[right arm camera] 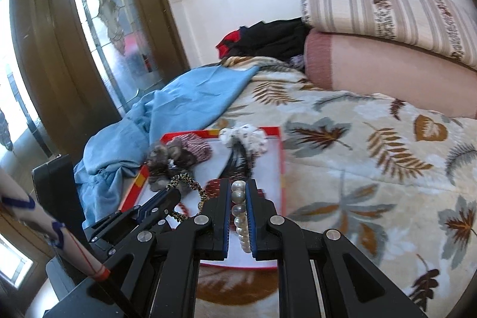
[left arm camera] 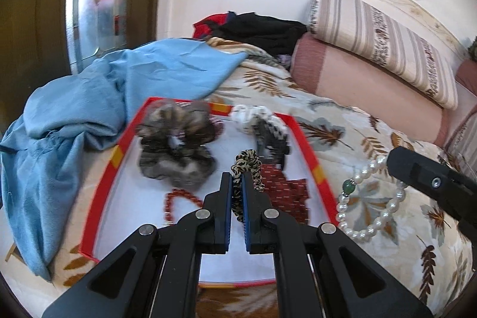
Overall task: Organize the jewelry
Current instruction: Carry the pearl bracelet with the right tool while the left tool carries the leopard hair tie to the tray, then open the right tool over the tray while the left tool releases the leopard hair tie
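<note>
The pearl bracelet point(left arm camera: 372, 198) has smooth, glossy beads and one polished green bead. The leopard-print hair tie point(left arm camera: 247, 172) is woven, matt cloth. The grey scrunchie point(left arm camera: 176, 145) looks sheer and soft. The red-rimmed tray point(left arm camera: 310, 157) seems matt cardboard with a smooth white floor. Both the left gripper point(left arm camera: 237, 184) and the right gripper point(right arm camera: 241, 192) are matt black plastic with shiny metal pins. The leaf-patterned blanket point(right arm camera: 372, 169) looks fleecy, and the blue cloth point(left arm camera: 89, 109) is thin and creased.
</note>
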The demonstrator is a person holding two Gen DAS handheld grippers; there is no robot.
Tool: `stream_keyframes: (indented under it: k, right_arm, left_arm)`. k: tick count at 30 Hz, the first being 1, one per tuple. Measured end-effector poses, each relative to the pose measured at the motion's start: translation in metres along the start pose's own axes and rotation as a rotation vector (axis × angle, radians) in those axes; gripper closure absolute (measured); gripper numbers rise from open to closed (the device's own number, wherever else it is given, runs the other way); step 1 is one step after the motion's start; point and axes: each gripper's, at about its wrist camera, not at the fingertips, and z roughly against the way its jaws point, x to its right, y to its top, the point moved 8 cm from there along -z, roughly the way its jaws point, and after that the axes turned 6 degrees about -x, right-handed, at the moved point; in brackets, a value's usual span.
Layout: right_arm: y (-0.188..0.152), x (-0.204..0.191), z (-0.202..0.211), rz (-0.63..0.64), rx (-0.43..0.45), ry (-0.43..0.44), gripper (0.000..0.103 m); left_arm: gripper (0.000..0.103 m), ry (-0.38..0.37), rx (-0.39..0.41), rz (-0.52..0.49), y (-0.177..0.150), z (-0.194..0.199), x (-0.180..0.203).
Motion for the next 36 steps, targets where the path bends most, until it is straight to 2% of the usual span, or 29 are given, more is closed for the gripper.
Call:
stream_keyframes:
  k: [5,11,22,23,26,27,29,31,34,36]
  right_arm:
    - [-0.002,-0.02,-0.024,0.023,-0.03,0.02,0.092]
    - [-0.011,-0.024,-0.051,0.031,-0.075,0.017,0.092]
    - [-0.032,-0.01,-0.085,0.026,-0.154,-0.034,0.092]
    - [-0.035,-0.008,-0.088,0.029,-0.168,-0.041,0.092]
    - [-0.038,-0.004,-0.09,0.027,-0.177,-0.058,0.09]
    - [-0.038,-0.002,-0.09,0.027,-0.183,-0.064,0.085]
    - [-0.036,0.0,-0.086,0.021,-0.174,-0.061,0.08]
    - [-0.033,0.001,-0.078,0.026,-0.158,-0.064,0.078]
    - [-0.025,0.001,-0.058,0.03,-0.118,-0.07,0.065]
    - [-0.022,0.004,-0.039,0.038,-0.089,-0.106,0.04]
  left_arm:
    - [0.097,0.045,-0.008,0.014,0.001,-0.006,-0.02]
    - [0.097,0.092,-0.041,0.015,-0.002,-0.019,-0.037]
    - [0.096,0.1,-0.123,0.04,-0.01,-0.041,-0.046]
    - [0.095,0.105,-0.123,0.037,-0.011,-0.042,-0.046]
    - [0.078,0.11,-0.122,0.033,-0.012,-0.041,-0.044]
    - [0.071,0.111,-0.12,0.035,-0.012,-0.04,-0.044]
    - [0.066,0.115,-0.111,0.039,-0.011,-0.039,-0.043]
    - [0.053,0.123,-0.1,0.046,-0.009,-0.036,-0.044]
    - [0.047,0.122,-0.063,0.063,-0.004,-0.026,-0.043]
    - [0.039,0.119,-0.03,0.072,-0.001,-0.009,-0.041]
